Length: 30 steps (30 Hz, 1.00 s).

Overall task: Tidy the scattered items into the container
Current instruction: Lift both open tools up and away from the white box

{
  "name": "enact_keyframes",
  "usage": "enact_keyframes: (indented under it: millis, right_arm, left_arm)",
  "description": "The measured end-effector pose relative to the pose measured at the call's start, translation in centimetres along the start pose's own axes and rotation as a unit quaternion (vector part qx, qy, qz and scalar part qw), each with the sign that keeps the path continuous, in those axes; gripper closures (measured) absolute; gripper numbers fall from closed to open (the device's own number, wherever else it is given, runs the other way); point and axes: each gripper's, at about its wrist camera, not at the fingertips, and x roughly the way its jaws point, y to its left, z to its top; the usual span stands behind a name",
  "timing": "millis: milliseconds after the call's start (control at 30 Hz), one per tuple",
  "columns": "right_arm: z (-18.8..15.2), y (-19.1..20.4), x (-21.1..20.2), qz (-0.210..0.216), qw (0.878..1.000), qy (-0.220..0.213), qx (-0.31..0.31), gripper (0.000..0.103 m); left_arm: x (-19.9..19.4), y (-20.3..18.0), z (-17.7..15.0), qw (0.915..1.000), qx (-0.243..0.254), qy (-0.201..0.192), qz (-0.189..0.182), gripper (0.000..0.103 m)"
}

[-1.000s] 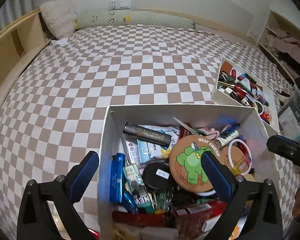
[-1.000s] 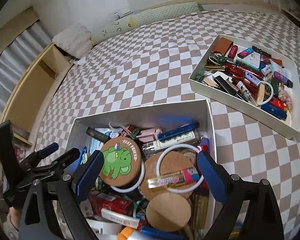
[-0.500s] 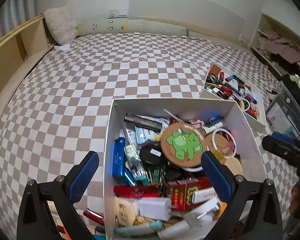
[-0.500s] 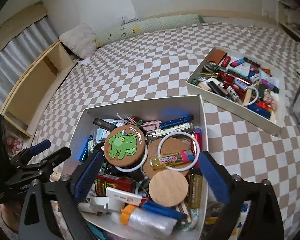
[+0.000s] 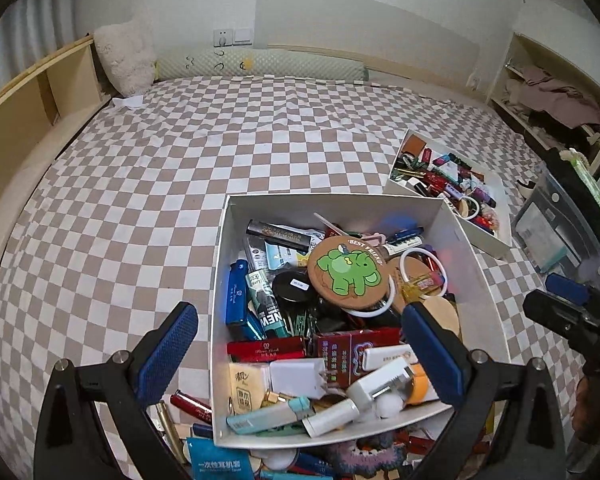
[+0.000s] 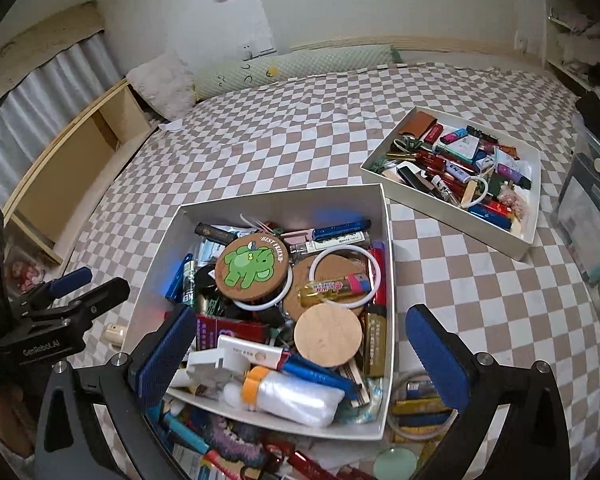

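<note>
White cardboard box (image 5: 452,220), crammed with odds and ends, sits on the checked bed (image 5: 180,168) just ahead of my left gripper (image 5: 300,354) and right gripper (image 6: 300,350), both spread wide, holding nothing.

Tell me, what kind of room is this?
Most likely a bedroom. The white box of small things sits on a big bed with a checkered sheet. A fluffy pillow and a long bolster lie against the wall at its far end.
</note>
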Motion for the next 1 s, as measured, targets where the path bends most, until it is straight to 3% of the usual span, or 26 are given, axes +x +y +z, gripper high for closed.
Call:
enact_keyframes:
  millis: [433, 1000]
  right_arm:
    - [-0.9, 0.6, -4.7, 0.001, 1.000, -0.025, -0.004, 0.000]
    - [-6.3, -0.6, -9.4, -0.003, 0.999, -0.039, -0.014, 0.000]
  left_arm:
    - [-5.1, -0.3, -0.6, 0.9996, 0.005, -0.026, 0.002, 0.000]
    - [-11.4, 2.5, -5.2, 0.9968, 0.005, -0.078, 0.013, 0.000]
